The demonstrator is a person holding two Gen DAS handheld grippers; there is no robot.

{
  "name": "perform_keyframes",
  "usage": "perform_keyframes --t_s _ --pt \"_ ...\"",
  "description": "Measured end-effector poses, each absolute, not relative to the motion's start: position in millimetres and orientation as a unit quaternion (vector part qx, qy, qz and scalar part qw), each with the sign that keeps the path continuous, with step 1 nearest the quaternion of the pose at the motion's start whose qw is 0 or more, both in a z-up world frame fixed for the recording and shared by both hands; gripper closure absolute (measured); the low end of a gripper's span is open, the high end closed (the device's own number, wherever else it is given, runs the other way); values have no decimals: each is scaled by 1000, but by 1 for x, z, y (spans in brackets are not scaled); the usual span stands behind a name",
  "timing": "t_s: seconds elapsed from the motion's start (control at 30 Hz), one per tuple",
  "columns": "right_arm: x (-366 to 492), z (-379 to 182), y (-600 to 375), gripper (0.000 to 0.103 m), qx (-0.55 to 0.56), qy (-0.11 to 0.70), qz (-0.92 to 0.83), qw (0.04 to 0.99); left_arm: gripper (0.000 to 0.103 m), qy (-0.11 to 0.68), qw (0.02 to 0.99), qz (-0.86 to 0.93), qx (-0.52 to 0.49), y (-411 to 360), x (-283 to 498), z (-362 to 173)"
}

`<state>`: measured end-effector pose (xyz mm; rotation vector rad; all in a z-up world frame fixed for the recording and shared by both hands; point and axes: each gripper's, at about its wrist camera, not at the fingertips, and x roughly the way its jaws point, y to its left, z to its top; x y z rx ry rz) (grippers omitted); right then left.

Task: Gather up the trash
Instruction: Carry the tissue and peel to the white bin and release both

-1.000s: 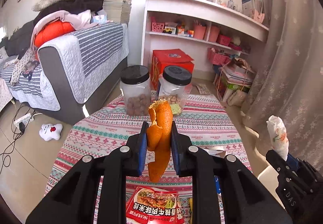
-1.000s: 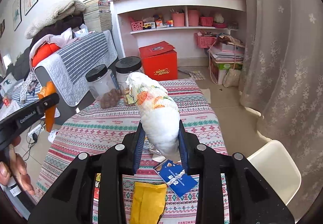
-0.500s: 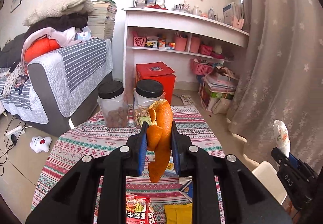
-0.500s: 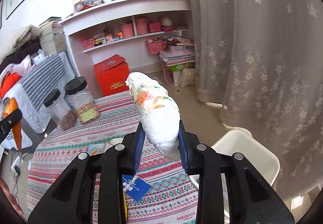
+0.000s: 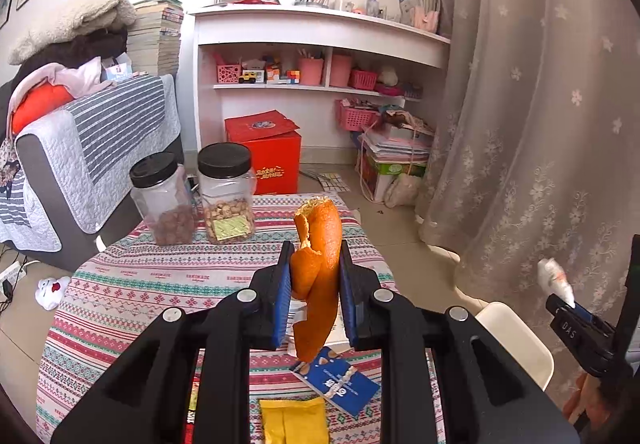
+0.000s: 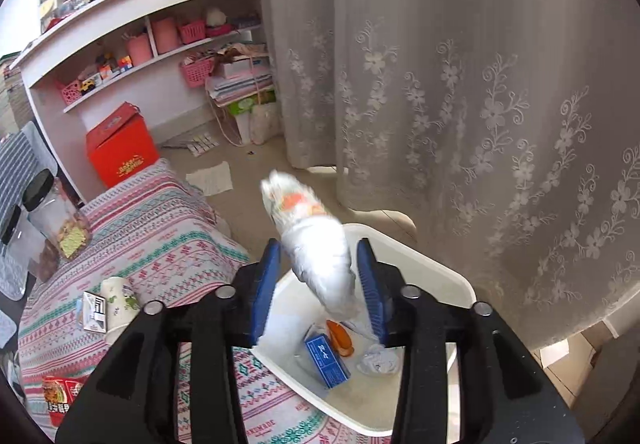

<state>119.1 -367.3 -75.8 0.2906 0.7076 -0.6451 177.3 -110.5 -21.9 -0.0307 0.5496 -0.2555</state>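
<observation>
Two grippers loaded. Right gripper (image 6: 318, 286) jaws spread, crumpled white printed wrapper (image 6: 316, 244) blurred between pads, contact unclear, directly above white plastic bin (image 6: 448, 280). Left gripper (image 5: 314, 298) clamps curled orange peel (image 5: 316, 268), long axis upright, over patterned tablecloth (image 5: 140, 296); bin lies right.

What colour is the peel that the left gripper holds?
Orange; the peel shows best in the left wrist view.

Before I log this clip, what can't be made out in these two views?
- Right wrist: the white wrapper is motion-blurred; whether the fingers still touch it cannot be told.
- Right wrist: the white bin is partly hidden by the right gripper.
- Left wrist: the yellow packet is cut off by the bottom edge.
</observation>
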Motion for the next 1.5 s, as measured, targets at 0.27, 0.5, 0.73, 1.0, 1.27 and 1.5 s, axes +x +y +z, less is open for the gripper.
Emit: perform_keyframes --t_s 0.27,0.5,0.73,1.0,1.27,1.5 --pt "80 -51 -400 7 151 270 -391 867 81 282 939 -196 4 -181 166 -30" --pt "48 -28 -436 7 155 216 -462 846 80 298 920 -253 14 -243 157 -29" --pt "18 -24 -481 7 205 200 -495 820 79 299 906 -299 24 -303 144 -21" --pt "-7 -22 -514 7 232 182 -521 801 73 328 883 -332 39 -358 138 -32" --pt "-13 -19 -520 7 246 168 -522 799 24 349 875 -332 51 -373 135 -38" --pt "9 -16 -499 7 238 186 -480 824 12 385 876 -285 59 -335 148 -38"
